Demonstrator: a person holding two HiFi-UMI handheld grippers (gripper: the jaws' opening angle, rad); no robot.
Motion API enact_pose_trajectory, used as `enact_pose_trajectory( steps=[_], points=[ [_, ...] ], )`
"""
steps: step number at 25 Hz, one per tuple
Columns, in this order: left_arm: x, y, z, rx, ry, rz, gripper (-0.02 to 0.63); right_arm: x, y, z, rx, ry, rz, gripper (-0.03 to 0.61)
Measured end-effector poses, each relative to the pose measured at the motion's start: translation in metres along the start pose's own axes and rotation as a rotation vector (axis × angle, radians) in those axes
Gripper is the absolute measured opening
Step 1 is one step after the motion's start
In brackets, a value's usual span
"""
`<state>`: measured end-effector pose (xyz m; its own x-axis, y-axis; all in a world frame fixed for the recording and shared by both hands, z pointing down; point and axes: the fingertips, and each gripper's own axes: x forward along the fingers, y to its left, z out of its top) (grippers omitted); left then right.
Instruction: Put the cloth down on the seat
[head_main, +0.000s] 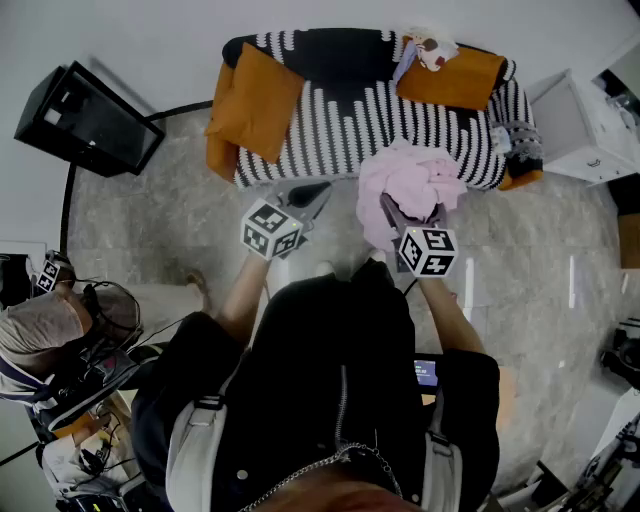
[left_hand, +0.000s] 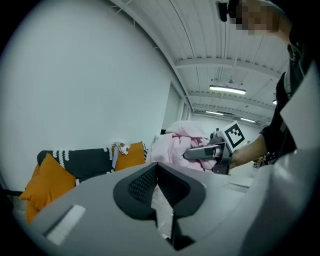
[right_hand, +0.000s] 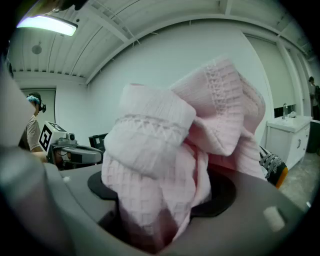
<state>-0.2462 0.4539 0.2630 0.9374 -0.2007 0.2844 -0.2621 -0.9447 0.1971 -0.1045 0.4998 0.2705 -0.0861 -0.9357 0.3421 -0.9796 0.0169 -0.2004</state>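
While the striped sofa (head_main: 330, 55) stands w/ orange cushions (head_main: 258, 100) at both ends, the pink cloth (head_main: 412, 180) hangs bunched just in front of its seat (head_main: 340, 140), not on it. R gripper (head_main: 392, 208) clamps the cloth, jaws wide; L gripper (head_main: 312, 194), beside it, is closed & empty.

Head view looks steeply down on the striped sofa (head_main: 350, 120). Both gripper views face it from low, sharing the pink cloth (left_hand: 172, 145)

Sofa (head_main: 340, 110) front partly behind cloth (head_main: 410, 185)
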Motion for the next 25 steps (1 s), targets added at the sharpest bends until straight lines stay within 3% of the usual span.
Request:
enact_pose_trajectory(
  steps=[12,25],
  points=[
    [0.003,0.004,-0.001,-0.008,0.003,-0.002,0.009,-0.002,0.005,0.007,-0.001,-0.040,0.026,0.402],
    [0.010,0.008,0.000,-0.016,-0.002,-0.037,0.009,0.001,-0.004,0.003,0.025,-0.014,-0.009,0.403]
  ],
)
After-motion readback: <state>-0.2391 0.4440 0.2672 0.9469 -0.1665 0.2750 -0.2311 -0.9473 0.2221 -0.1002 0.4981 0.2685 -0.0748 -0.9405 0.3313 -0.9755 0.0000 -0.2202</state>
